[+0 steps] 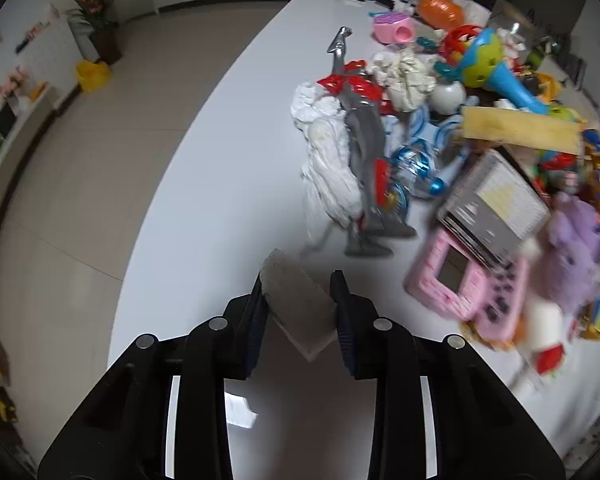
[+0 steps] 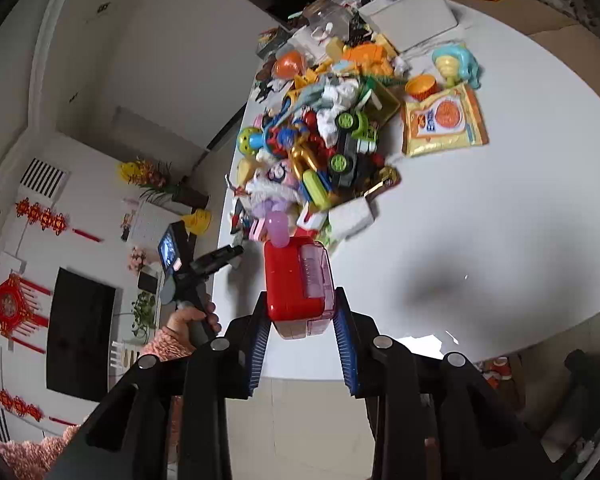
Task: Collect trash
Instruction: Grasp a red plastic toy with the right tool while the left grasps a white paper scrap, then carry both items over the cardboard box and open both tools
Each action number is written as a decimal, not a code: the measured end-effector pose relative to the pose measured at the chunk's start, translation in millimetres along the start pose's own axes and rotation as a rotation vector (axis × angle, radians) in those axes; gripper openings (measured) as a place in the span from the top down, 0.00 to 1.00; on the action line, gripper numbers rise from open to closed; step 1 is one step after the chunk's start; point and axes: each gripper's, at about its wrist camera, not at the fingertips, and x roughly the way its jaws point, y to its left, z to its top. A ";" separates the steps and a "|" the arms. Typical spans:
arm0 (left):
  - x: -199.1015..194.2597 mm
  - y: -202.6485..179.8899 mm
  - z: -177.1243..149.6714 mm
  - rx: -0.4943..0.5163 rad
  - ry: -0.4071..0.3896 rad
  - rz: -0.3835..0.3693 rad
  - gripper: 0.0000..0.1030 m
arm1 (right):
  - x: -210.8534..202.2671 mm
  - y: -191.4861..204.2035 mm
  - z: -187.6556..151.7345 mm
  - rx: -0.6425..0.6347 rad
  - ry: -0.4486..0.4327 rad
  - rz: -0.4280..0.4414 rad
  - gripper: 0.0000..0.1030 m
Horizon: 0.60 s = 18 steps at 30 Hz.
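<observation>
A: What does the left claw [image 1: 300,280] hold?

B: Its two fingers are closed on a grey-white block [image 1: 298,306], maybe a sponge or a piece of foam, tilted between the pads. It hangs over the near edge of the white table [image 1: 220,184]. No writing is on it.

A: And the right claw [image 2: 303,300]?

B: It grips a red plastic box [image 2: 294,284] with a clear pinkish side. The box sticks out forward between the blue pads, above the table edge. I see no label on it.

A: Where is the trash?

B: In the pile of toys [image 2: 324,136] on the table. In the left wrist view, crumpled white tissue [image 1: 326,152] lies beside a grey and red toy figure [image 1: 364,148]. Another crumpled paper ball [image 1: 406,76] is farther back, next to a blue and green rattle [image 1: 488,64].

A: Can you read anything?

B: Only a little. A yellow snack bag [image 2: 444,120] lies just right of the pile, with an orange circle and some blue letters, but they are too small to read. In the right wrist view a hand [image 2: 192,320] in a pink sleeve holds the handle of the other gripper.
</observation>
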 end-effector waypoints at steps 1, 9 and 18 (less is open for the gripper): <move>-6.6 0.6 -5.3 0.011 -0.006 -0.014 0.71 | 1.3 0.5 -1.6 -0.005 0.007 -0.001 0.70; -107.2 -11.7 -84.9 0.138 -0.087 -0.238 0.72 | 20.6 14.9 -29.8 -0.161 0.139 -0.037 0.70; -130.3 -66.5 -246.6 0.273 0.120 -0.413 0.70 | 52.4 -12.3 -104.2 -0.316 0.388 -0.152 0.70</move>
